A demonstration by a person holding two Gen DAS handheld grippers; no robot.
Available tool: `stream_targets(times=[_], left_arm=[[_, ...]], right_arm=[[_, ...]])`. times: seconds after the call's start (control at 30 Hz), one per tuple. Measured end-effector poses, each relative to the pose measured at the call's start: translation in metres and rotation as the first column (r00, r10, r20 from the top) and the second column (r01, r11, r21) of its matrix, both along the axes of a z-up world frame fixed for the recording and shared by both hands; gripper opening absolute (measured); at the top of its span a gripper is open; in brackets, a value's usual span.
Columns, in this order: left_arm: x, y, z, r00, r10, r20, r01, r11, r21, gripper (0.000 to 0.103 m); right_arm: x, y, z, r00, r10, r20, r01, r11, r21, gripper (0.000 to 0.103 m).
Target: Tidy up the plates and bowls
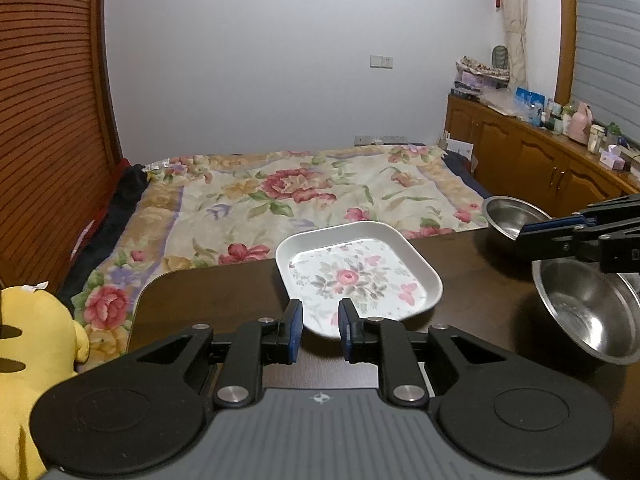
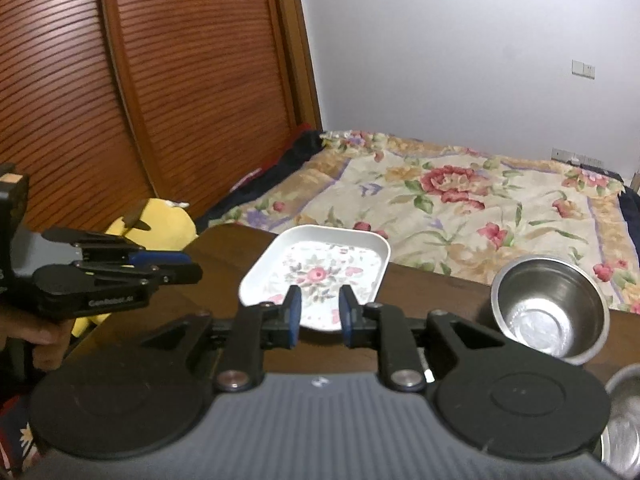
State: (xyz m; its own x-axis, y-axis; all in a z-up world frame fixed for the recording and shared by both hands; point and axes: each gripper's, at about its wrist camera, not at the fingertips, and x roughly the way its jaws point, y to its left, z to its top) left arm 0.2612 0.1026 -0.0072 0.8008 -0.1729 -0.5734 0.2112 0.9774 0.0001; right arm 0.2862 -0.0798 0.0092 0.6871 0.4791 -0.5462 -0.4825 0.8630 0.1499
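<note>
Two low wrist views, both facing the floral plate [image 1: 360,276].

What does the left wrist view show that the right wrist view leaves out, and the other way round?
Only the left wrist view shows the wooden cabinet with clutter on top, the curtain, and the right gripper seen side-on by the steel bowls. Only the right wrist view shows the left gripper side-on and the hand holding it. Both share the floral plate, the dark table, two steel bowls, the flowered bedspread, the yellow plush toy and the slatted wooden doors.
</note>
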Motion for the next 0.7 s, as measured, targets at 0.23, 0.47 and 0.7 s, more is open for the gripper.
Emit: stream_targets(times=[0.23,0.47,0.7], left_arm=[[0.030,0.003,-0.012,1.000,-0.009,-0.027,0.008,1.000,-0.029,0.030],[0.052,0.009,-0.029,0.998,-0.007,-0.068,0.005,0.999,-0.043,0.032],[0.065,0.011,-0.042,0.995,-0.012,-0.096,0.008,0.999,-0.049,0.032]], right_arm=[[0.036,0.006,-0.017,0.997,-0.007,-0.079,0.002,0.999,-0.051,0.033],[0.066,0.011,-0.035,0.987,-0.005,-0.161,-0.011,0.995,-0.098,0.035],[0.083,0.015,-0.045,0.976,0.002,-0.218,-0.027,0.994,-0.109,0.035]])
